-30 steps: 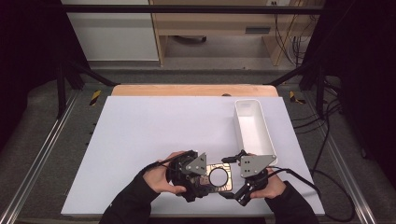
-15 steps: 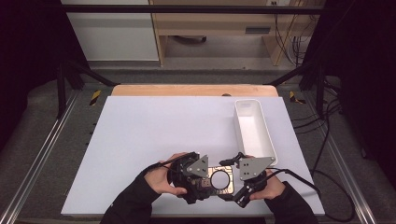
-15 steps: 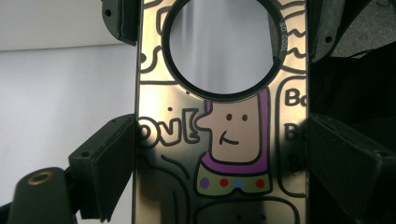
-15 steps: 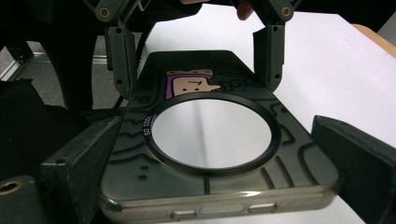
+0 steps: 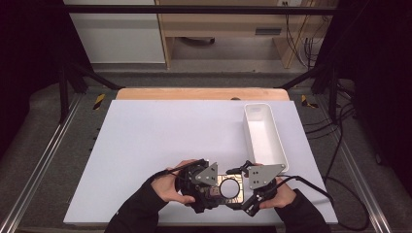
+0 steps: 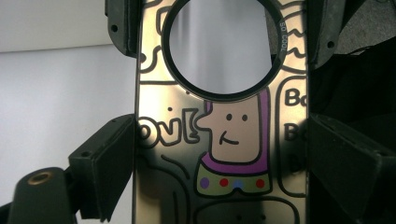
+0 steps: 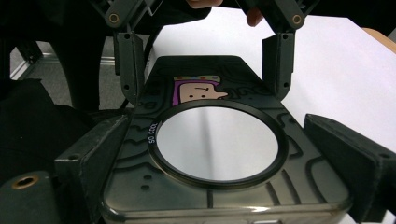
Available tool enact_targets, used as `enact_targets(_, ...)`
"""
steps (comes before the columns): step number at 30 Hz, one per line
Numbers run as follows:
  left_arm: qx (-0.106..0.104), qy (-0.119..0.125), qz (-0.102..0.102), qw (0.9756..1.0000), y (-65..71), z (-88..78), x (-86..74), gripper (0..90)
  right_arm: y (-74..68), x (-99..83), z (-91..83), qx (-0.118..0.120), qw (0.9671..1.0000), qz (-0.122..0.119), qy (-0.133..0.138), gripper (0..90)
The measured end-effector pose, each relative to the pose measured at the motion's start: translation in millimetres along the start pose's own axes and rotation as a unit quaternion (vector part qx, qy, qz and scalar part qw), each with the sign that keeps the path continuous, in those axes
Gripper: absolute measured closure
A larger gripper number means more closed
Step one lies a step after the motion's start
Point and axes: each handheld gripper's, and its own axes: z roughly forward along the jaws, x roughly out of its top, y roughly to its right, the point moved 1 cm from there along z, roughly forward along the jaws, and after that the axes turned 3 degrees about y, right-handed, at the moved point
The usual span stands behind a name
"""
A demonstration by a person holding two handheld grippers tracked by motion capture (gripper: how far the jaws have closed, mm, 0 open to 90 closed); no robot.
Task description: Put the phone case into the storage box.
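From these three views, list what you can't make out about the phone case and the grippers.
- Phone case: its lower end runs off the left gripper view's bottom edge.
- Printed words at its right: cut short by the dark jaw.
- High view: the grey plates hide the left gripper and right gripper jaws; the case drawing is too small.

Lab / recording rig, not a home. White desk [image 5: 160,145] boxed in by a black metal frame [image 5: 204,8], aluminium rails [image 5: 36,170] along both sides, hazard-tape markers [image 5: 98,101] at the far corners, loose cables [image 5: 335,145] on grey carpet, plain cabinet [image 5: 116,31] behind.
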Motion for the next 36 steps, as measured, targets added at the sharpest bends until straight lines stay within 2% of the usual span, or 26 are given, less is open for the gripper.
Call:
enact_targets(19, 0.0, -0.002, -0.001, 1.0, -0.7, 1.1, -3.8, 11.3, 0.6, -2.0, 3.3, 0.001, 0.9999, -0.01, 0.007, 11.2)
enact_targets(30, -0.004, -0.015, -0.002, 0.9999, 0.1, 6.0, -4.7, 11.2, 0.4, -3.0, 4.8, 0.008, 1.0, -0.004, -0.004, 11.7)
enact_targets(36, -0.004, -0.009, -0.008, 0.9999, -0.5, 6.2, -5.2, 10.9, 0.8, -2.4, 3.9, 0.008, 0.9999, 0.003, -0.007, 11.8)
